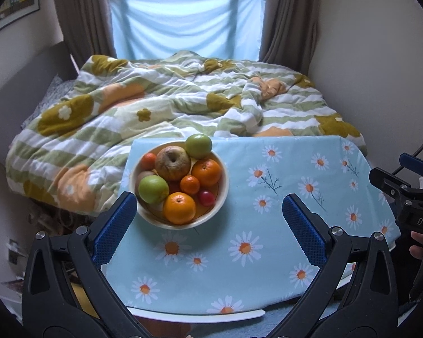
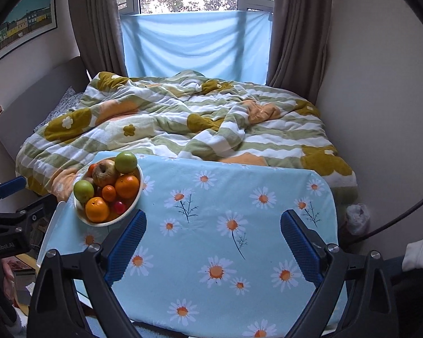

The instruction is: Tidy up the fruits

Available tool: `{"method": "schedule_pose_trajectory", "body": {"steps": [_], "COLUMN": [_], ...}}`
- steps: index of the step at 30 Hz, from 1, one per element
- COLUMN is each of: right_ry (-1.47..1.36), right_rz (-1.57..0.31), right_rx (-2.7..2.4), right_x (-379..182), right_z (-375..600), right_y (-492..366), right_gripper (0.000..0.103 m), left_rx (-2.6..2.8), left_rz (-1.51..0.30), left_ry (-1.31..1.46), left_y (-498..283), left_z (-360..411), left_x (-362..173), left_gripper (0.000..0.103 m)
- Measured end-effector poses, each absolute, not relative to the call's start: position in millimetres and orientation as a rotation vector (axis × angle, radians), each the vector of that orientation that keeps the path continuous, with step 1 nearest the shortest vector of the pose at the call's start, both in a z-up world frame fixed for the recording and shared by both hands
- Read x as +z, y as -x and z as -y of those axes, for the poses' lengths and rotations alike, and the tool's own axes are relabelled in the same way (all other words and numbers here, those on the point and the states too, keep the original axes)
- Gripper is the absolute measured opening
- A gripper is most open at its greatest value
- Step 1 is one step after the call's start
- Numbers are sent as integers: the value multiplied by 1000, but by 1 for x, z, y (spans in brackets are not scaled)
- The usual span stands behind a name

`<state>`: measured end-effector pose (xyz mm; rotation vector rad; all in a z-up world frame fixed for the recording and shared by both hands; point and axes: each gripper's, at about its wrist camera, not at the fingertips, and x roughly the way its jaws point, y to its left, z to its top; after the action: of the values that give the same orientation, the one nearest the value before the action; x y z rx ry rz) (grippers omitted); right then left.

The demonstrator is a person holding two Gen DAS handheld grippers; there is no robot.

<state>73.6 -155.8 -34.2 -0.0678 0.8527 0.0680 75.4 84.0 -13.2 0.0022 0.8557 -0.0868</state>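
Fruits [image 1: 180,181] sat heaped in a cream bowl [image 1: 224,194] at the far left corner of the daisy-print tablecloth [image 1: 268,225]. Left gripper [image 1: 208,225] hovered spread and empty just before the bowl; right gripper [image 2: 213,245] hovered spread over bare cloth. Only the right view showed a white bag [image 2: 358,218] beside the bed [image 2: 183,124]

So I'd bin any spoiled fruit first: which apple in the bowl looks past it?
The brown wrinkled apple at the pile's top; both green apples look smooth.
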Motion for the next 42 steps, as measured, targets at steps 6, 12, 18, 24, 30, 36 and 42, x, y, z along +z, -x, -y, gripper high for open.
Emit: {"method": "schedule_pose_trajectory", "body": {"steps": [6, 12, 18, 24, 30, 36, 42], "right_ry": [29, 15, 5, 4, 5, 5, 6], "right_rz": [-860, -857, -857, -856, -856, -856, -854], "right_rx": [50, 43, 37, 34, 34, 35, 34], "right_x": [-37, -39, -38, -38, -38, -39, -38], "right_z": [161, 161, 162, 162, 163, 164, 165], "right_y": [-66, -61, -59, -59, -59, -59, -59], "right_gripper": [95, 95, 95, 95, 95, 95, 95], "left_rx": [-92, -99, -103, -104, -104, -105, -111], "left_rz": [-837, -836, -834, -829, -827, -835, -831], "left_ry": [-18, -37, -39, -41, -44, -47, -57], "left_y": [-69, -64, -63, -63, -64, -66, -71], "left_z": [-81, -79, -79, -79, -79, -79, -79], "left_x": [-10, -10, -10, -9, -9, -8, -5], "left_gripper": [103, 103, 103, 103, 103, 103, 103]}}
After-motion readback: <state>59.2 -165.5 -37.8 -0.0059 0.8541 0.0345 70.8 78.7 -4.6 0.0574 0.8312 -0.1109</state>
